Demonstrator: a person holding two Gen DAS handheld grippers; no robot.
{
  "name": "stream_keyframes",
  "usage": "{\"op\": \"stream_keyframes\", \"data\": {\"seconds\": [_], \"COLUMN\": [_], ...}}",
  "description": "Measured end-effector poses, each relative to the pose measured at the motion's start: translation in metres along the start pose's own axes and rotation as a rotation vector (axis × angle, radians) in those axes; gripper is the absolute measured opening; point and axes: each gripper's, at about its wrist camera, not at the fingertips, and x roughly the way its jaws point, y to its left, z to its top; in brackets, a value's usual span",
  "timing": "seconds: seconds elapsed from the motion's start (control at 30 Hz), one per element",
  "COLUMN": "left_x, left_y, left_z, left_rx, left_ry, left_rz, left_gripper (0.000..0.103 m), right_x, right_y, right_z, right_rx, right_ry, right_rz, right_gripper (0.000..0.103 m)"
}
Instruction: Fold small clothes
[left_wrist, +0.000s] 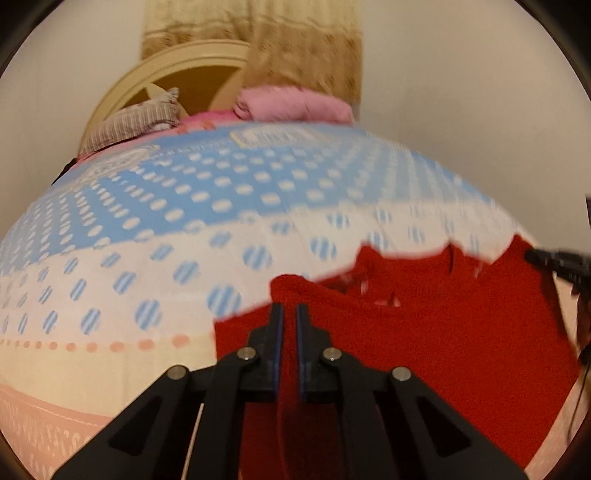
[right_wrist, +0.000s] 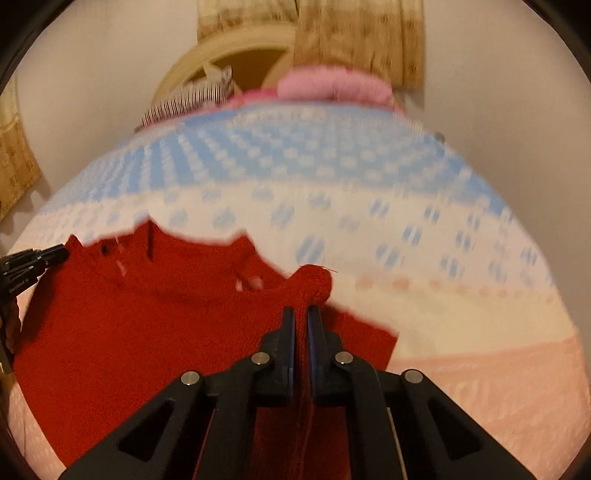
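From the left wrist camera, a bed fills the view. Its bedspread (left_wrist: 155, 229) is blue with white dots far away, white with blue dots in the middle, and pink up close. Pink blankets (left_wrist: 295, 103) and a striped pillow (left_wrist: 133, 125) sit at the far end, under a yellow curtain (left_wrist: 303, 48). A red sweater (left_wrist: 443, 339) hangs over the near part of the bed. The left gripper (left_wrist: 289, 314) is pressed tight on one top corner of it, and red cloth bunches up just past the tips. The rest of the sweater spreads away to the right. At the far right edge, the tip of the right gripper (left_wrist: 532, 255) holds the other top corner. The picture is blurry, so the hand seems to be moving.

From the right wrist camera, the same bed and curtain (right_wrist: 354, 40) show. The right gripper (right_wrist: 301, 317) pinches its corner of the sweater (right_wrist: 129, 332), and a red lump pokes out past the tips. The sweater runs off to the left, to where the left gripper (right_wrist: 62, 254) holds on. So the sweater stretches side to side between both grippers, neck hole up top. Both point forward at about the same height. I think the next step is to lay it flat on the bed.
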Motion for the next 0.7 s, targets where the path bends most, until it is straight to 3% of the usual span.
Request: {"op": "stream_keyframes", "data": {"seconds": [0.13,0.23,0.33,0.37,0.43,0.47,0.57,0.7], "left_x": [0.018,0.039,0.051,0.045,0.031,0.021,-0.009,-0.047], "left_y": [0.002,0.004,0.005,0.006,0.007,0.007,0.008,0.0], "left_z": [0.002,-0.006,-0.013,-0.012,-0.01,-0.01,-0.014,-0.037], "left_rx": [-0.01,-0.017,-0.018,-0.022,-0.025,-0.02,-0.029,-0.024], "left_ry": [0.029,0.08,0.141,0.126,0.095,0.08,0.036,0.016], "left_rz": [0.037,0.067,0.097,0.097,0.096,0.118,0.114,0.072], "left_gripper": [0.007,0.008,0.016,0.019,0.023,0.032,0.052,0.058], "right_x": [0.003,0.032,0.061,0.06,0.049,0.041,0.003,-0.045], "right_y": [0.001,-0.001,-0.008,-0.009,-0.013,-0.014,-0.014,0.003], "right_z": [0.012,0.007,-0.006,-0.008,-0.009,-0.008,-0.008,-0.026], "right_rx": [0.0,0.015,0.043,0.049,0.057,0.063,0.078,0.083], "right_ry": [-0.023,0.042,0.168,0.164,0.142,0.132,0.057,0.001], "right_rz": [-0.04,-0.06,-0.035,-0.036,-0.044,-0.059,-0.053,0.087], "right_gripper": [0.005,0.005,0.008,0.012,0.025,0.029,0.03,0.03]}}
